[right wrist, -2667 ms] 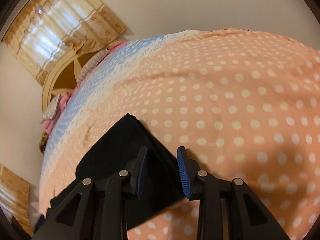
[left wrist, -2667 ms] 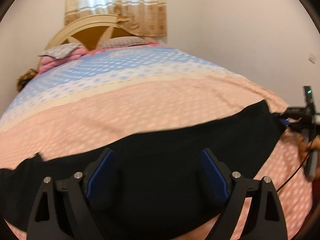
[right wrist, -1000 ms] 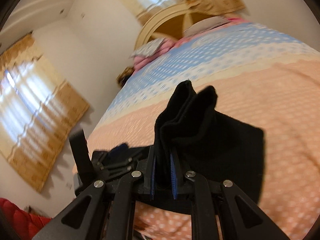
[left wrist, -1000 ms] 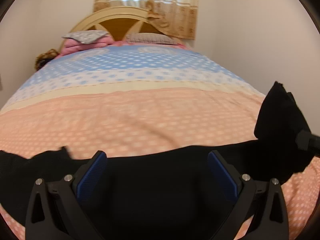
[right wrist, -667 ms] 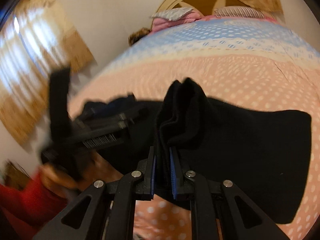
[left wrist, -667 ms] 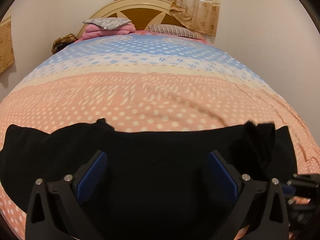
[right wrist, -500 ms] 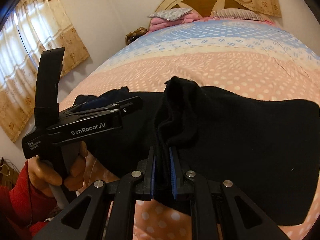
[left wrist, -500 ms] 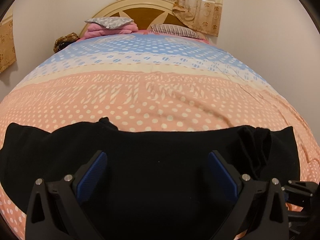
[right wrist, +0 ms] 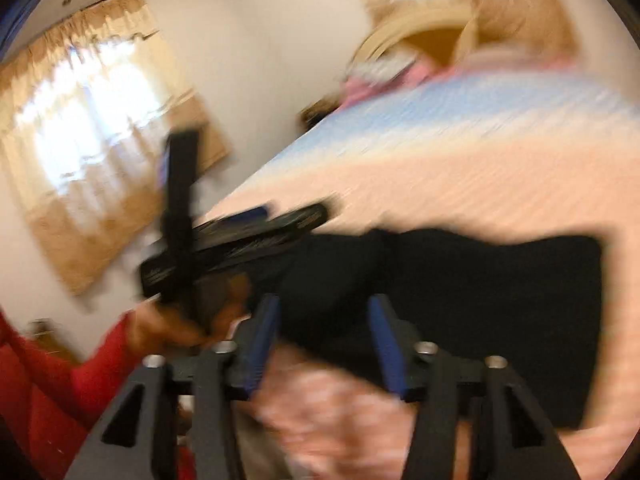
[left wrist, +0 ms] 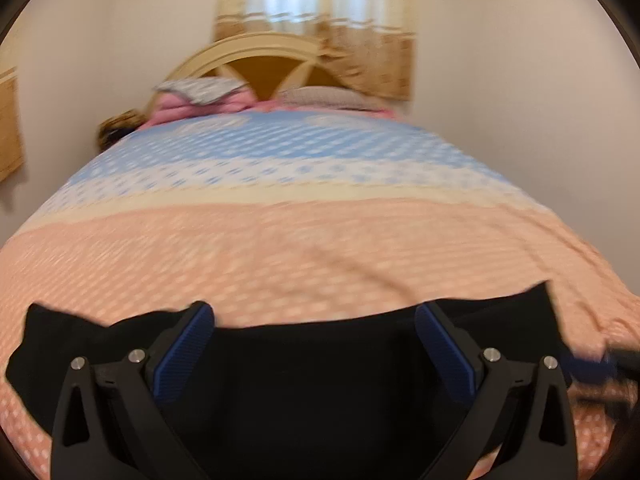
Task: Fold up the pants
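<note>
The black pants (left wrist: 312,384) lie flat on the pink dotted bedspread (left wrist: 280,264) near the foot of the bed. My left gripper (left wrist: 316,344) is wide open just above them, holding nothing. In the blurred right wrist view the pants (right wrist: 480,304) lie folded across the bed. My right gripper (right wrist: 324,336) is open and empty over their near edge. The left gripper (right wrist: 240,236) shows there at the left, held by a hand with a red sleeve.
The bedspread turns cream and blue towards the headboard (left wrist: 276,64), where pillows (left wrist: 200,92) are stacked. White walls stand on both sides. Curtained windows (right wrist: 80,128) are at the left and behind the bed.
My right gripper has opened and let go of the pants end it carried over, then pulled back. The pants now lie folded flat. Both views are blurred by motion.
</note>
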### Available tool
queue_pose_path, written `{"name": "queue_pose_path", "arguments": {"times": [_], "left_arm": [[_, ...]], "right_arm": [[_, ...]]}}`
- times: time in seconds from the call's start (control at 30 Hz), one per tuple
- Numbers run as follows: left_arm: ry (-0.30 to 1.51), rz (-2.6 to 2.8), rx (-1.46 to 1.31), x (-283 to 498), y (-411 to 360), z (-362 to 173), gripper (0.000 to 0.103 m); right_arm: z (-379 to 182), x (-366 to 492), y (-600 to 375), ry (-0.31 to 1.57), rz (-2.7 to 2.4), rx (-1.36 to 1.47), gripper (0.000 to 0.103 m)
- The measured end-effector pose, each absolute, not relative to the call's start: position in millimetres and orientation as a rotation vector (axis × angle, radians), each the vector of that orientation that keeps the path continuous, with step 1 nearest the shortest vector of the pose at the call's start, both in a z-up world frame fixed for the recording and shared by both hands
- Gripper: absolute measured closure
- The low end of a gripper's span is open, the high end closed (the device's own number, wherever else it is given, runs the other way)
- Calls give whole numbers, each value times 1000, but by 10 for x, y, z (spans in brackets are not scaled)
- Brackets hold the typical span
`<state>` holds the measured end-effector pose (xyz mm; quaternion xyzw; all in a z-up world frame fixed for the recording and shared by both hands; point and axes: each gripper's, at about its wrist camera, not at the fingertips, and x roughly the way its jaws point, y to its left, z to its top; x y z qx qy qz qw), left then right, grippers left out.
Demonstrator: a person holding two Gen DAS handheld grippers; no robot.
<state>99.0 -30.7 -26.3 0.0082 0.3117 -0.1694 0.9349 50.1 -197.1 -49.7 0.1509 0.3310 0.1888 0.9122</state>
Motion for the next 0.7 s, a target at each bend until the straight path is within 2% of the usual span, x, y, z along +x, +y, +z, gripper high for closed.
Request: {"name": "queue_pose_path", "arguments": {"times": [0.03,0.13,0.23,0.33,0.47,0.6,0.7], "left_arm": [[632,-376,24,971,-415,-245,0],[621,-412,79,900,-794,-279,0],[617,-363,152,858,-1015,-442,0],[705,-270,154,994,-936,-695,0],[880,-272,-67,1190,-451,-1014,0],[850,-247,-79,1080,-216,-889,0],[788,-214,-36,946,-137,-758,0]], "right_arm": [[-425,501,-2221,681,284,296,80],[-440,588,-2820,698,72,362,87],[-643,808,-3102,756,3,392,87],[-941,996,-3192,819,-70,380,90],[-1049,1059,-3266,800,-87,417,91],[-958,997,-3268,765,-64,442,90],[-695,742,-3222,652,-31,476,88]]}}
